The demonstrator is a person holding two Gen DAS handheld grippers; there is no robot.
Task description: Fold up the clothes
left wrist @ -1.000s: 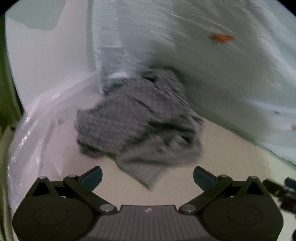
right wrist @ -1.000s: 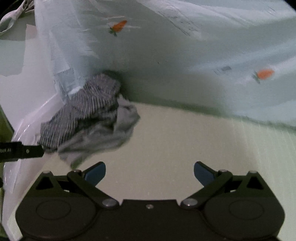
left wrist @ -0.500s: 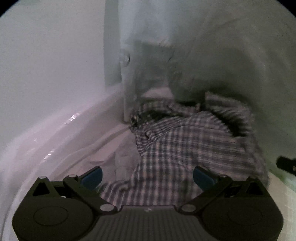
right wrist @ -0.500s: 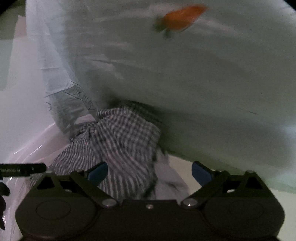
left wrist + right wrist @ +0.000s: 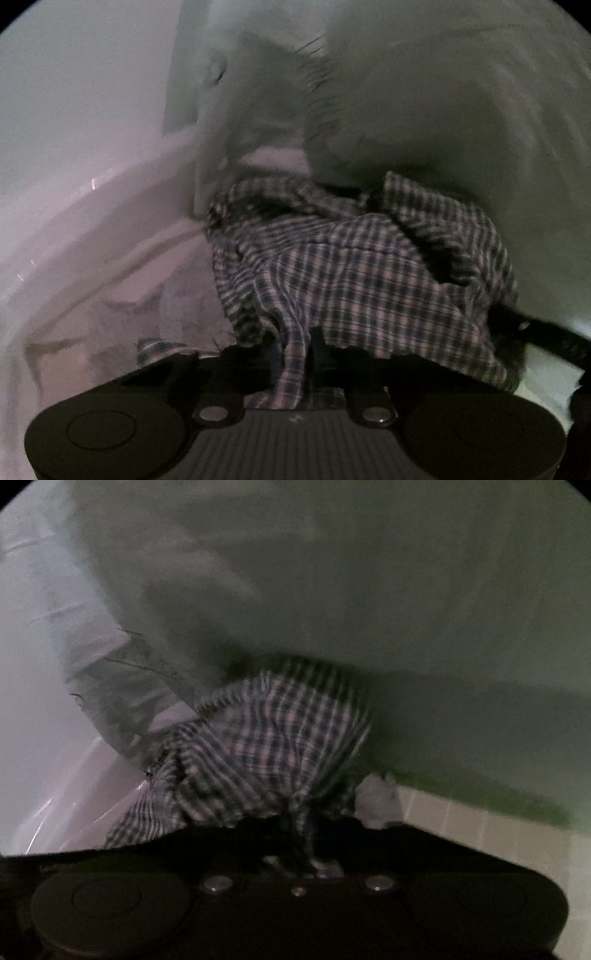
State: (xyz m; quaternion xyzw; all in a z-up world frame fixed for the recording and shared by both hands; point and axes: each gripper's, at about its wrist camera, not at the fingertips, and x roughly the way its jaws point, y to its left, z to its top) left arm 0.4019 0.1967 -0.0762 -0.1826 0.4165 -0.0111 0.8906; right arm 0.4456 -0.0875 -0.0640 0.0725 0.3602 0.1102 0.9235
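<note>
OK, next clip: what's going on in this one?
A person holding a gripper in each hand is starting on a crumpled checked shirt that lies bunched against a pale draped sheet. The left gripper is closing on a fold at the shirt's near edge, and the right gripper has shut on another bunch of the same cloth. The shirt is still a heap; no fold has been made.

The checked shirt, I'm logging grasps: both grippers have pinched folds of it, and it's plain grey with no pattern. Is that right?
Not quite. The checked shirt is not plain grey: the left wrist view shows a dark-and-light check all over. The rest holds: the left gripper is closing on a fold, and the right gripper is shut on another.
</note>
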